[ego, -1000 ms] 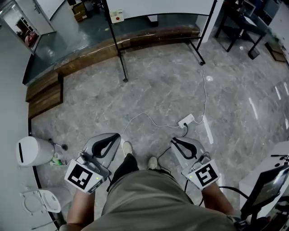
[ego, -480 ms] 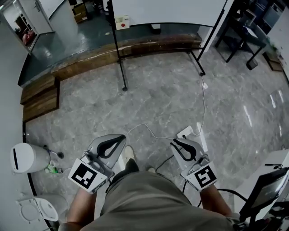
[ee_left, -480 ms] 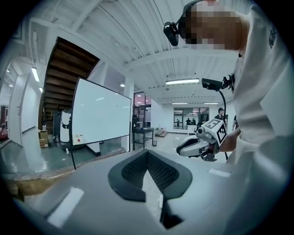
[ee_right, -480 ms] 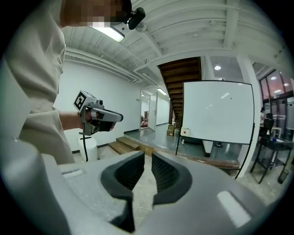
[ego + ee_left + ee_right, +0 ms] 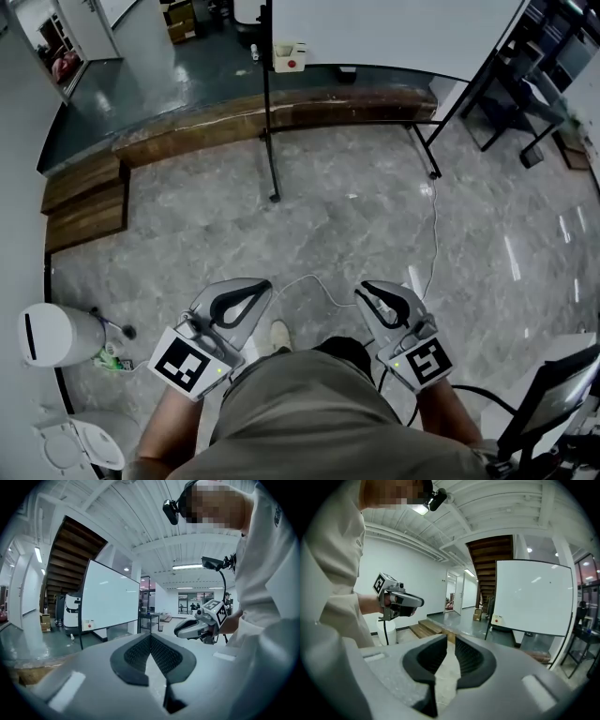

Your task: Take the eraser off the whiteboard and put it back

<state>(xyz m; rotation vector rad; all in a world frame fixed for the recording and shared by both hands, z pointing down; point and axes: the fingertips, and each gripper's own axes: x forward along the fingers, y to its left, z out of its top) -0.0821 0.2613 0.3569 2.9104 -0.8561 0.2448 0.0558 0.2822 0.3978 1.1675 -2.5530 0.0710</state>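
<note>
The whiteboard (image 5: pixel 394 28) stands on a black frame at the top of the head view, well ahead of both grippers. A small white box with a red spot (image 5: pixel 289 54) sits at the board's lower left corner; whether it is the eraser I cannot tell. My left gripper (image 5: pixel 265 283) is held in front of the person's body, its jaws shut and empty, tips touching (image 5: pixel 150 636). My right gripper (image 5: pixel 364 286) is level beside it. Its jaws (image 5: pixel 451 637) are opening, a narrow gap between them and nothing in it. Both point toward the board (image 5: pixel 532 597).
A long wooden step (image 5: pixel 234 117) runs across the floor under the board. The stand's black legs (image 5: pixel 272 141) reach onto the grey stone floor. A white cable (image 5: pixel 433 234) trails at the right. A white bin (image 5: pixel 52 333) stands at the left, dark tables (image 5: pixel 525 103) at the right.
The person has walked toward the whiteboard, carrying both grippers forward. The board and step are nearer, and the power strip on the floor has passed out of sight beneath the body.
</note>
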